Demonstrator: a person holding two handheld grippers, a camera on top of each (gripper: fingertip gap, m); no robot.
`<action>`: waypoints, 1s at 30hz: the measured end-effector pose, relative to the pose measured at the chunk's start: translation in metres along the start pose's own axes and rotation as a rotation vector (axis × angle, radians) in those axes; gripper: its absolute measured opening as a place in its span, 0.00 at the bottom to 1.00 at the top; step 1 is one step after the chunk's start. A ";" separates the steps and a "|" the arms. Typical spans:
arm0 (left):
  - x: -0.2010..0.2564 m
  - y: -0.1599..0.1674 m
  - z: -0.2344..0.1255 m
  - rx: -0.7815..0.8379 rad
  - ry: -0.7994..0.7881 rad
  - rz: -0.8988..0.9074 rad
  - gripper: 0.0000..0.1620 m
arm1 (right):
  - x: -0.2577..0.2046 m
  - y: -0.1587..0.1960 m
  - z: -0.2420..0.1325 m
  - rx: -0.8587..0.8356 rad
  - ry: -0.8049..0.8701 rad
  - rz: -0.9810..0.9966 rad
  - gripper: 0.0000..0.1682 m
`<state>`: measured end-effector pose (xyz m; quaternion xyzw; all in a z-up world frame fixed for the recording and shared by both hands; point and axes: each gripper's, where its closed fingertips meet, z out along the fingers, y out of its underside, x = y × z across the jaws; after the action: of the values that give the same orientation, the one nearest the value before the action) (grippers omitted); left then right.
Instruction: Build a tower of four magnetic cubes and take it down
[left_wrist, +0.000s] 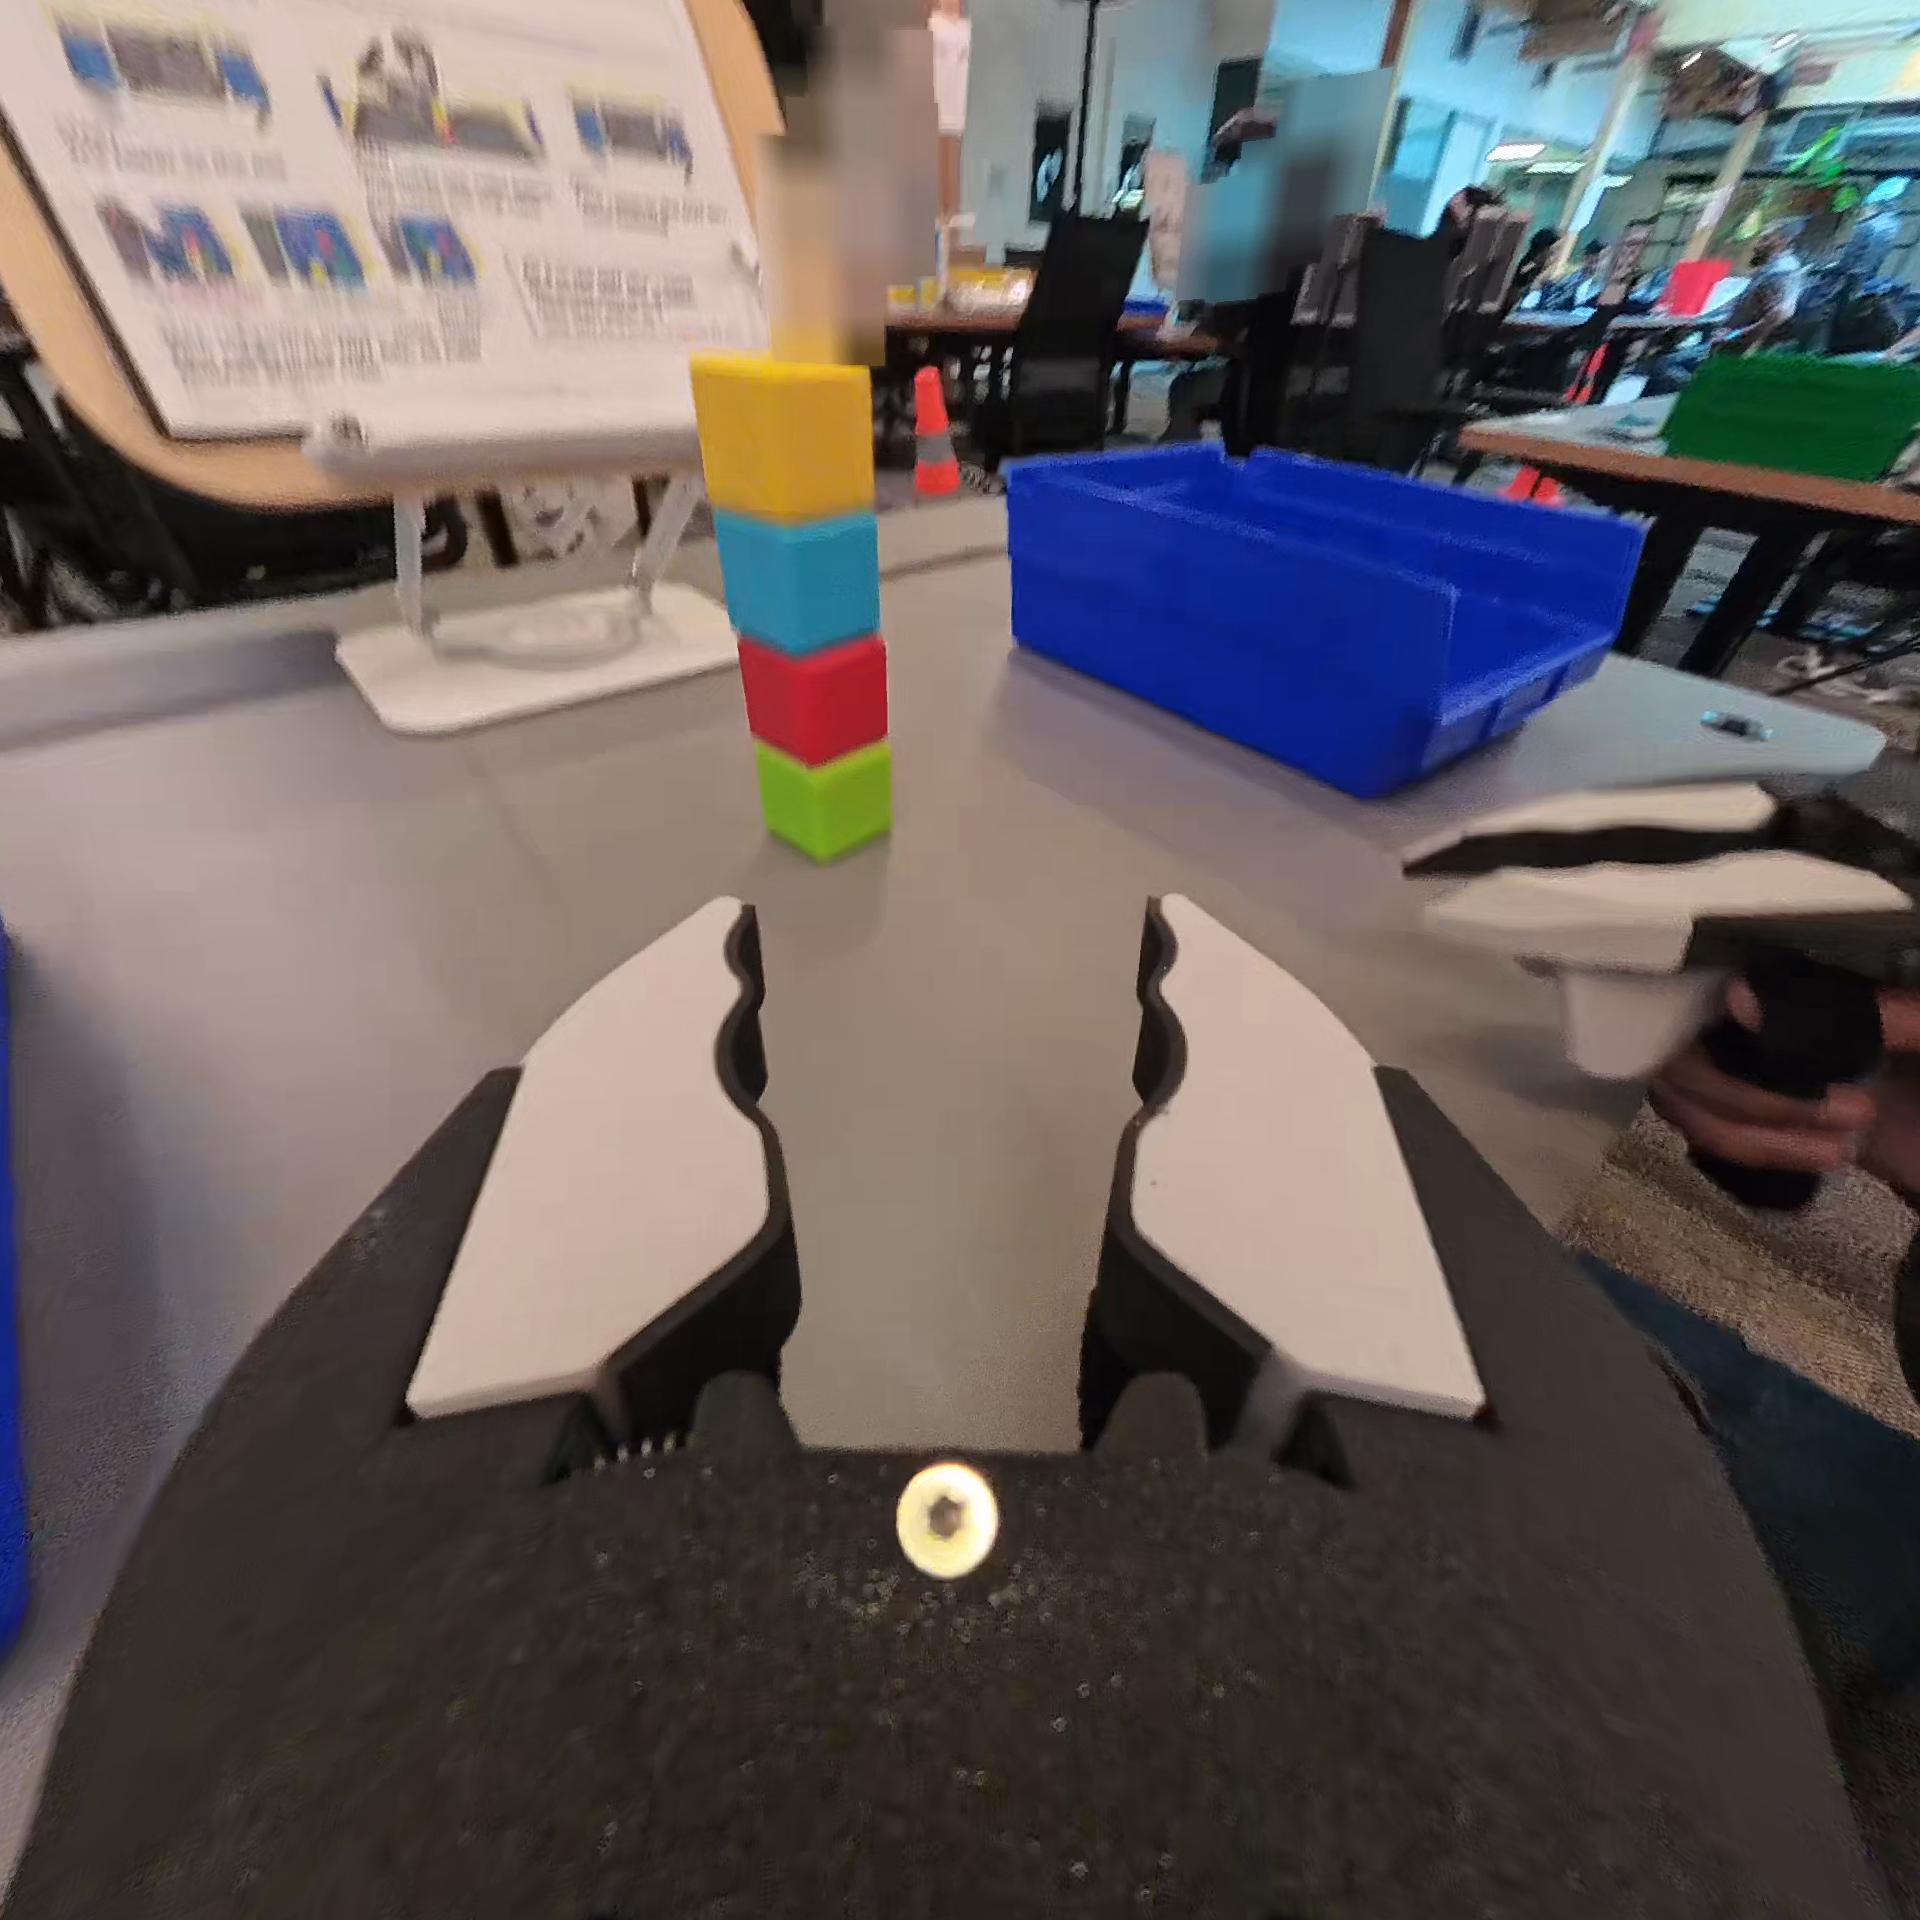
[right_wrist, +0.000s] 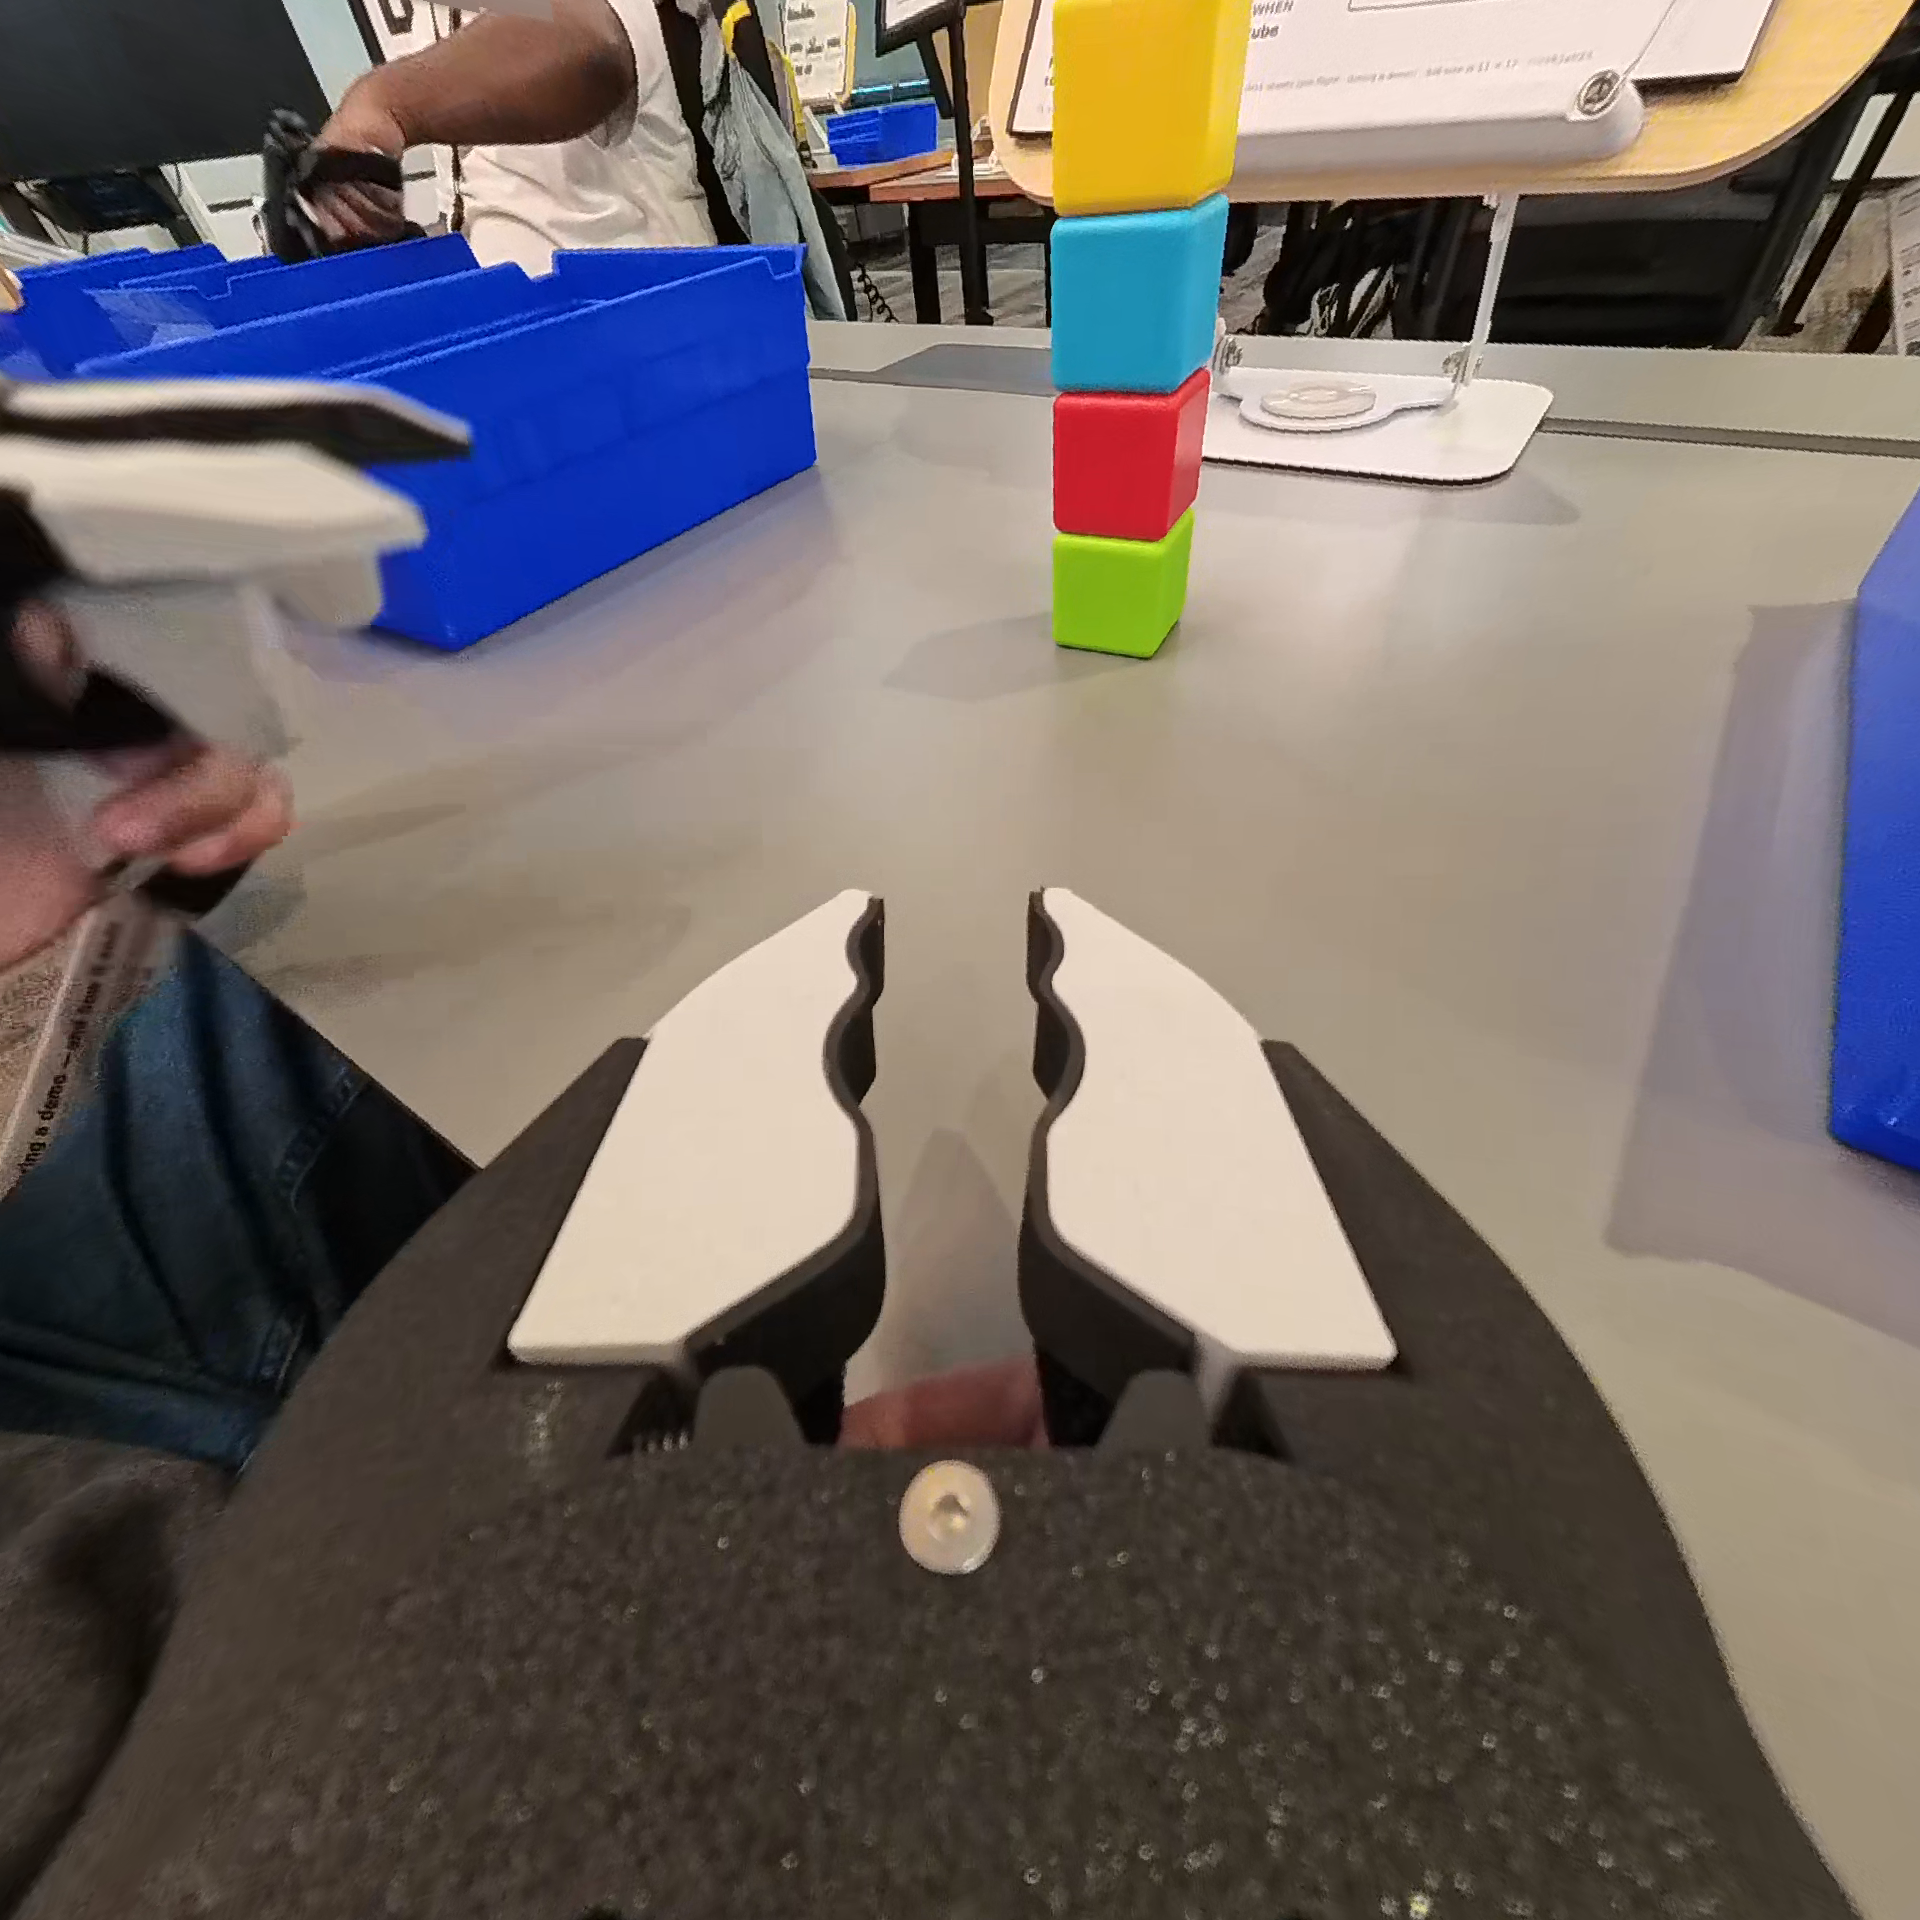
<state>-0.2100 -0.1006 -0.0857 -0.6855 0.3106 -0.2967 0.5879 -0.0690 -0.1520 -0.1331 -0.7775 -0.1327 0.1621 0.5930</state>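
The four cubes, yellow (right_wrist: 1143, 99), light blue (right_wrist: 1135, 296), red (right_wrist: 1124, 457) and green (right_wrist: 1117, 582), look like smooth, matt plastic with soft rounded edges. The bench (right_wrist: 1455, 831) is grey and smooth with a dull shine. The blue bin (left_wrist: 1299, 623) is hard plastic and a bit shiny. The left gripper (left_wrist: 948, 920) and the right gripper (right_wrist: 956, 909) have flat, matt white plastic fingers (left_wrist: 623, 1174) on a rough, grainy black body. A shiny metal screw (right_wrist: 948, 1515) sits in it.
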 end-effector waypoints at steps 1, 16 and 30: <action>-0.003 -0.013 0.010 0.032 0.038 0.002 0.42 | 0.000 -0.001 -0.001 0.006 0.001 -0.001 0.15; -0.060 -0.042 0.195 0.080 0.571 0.001 0.44 | 0.001 -0.002 -0.004 0.011 -0.007 0.007 0.15; -0.021 -0.025 0.193 0.019 0.863 0.146 0.30 | -0.010 -0.035 0.003 0.084 -0.137 0.038 0.15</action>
<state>-0.0719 0.0385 -0.0875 -0.4695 0.5729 -0.5163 0.4299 -0.0796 -0.1441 -0.0989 -0.7415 -0.1511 0.2317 0.6113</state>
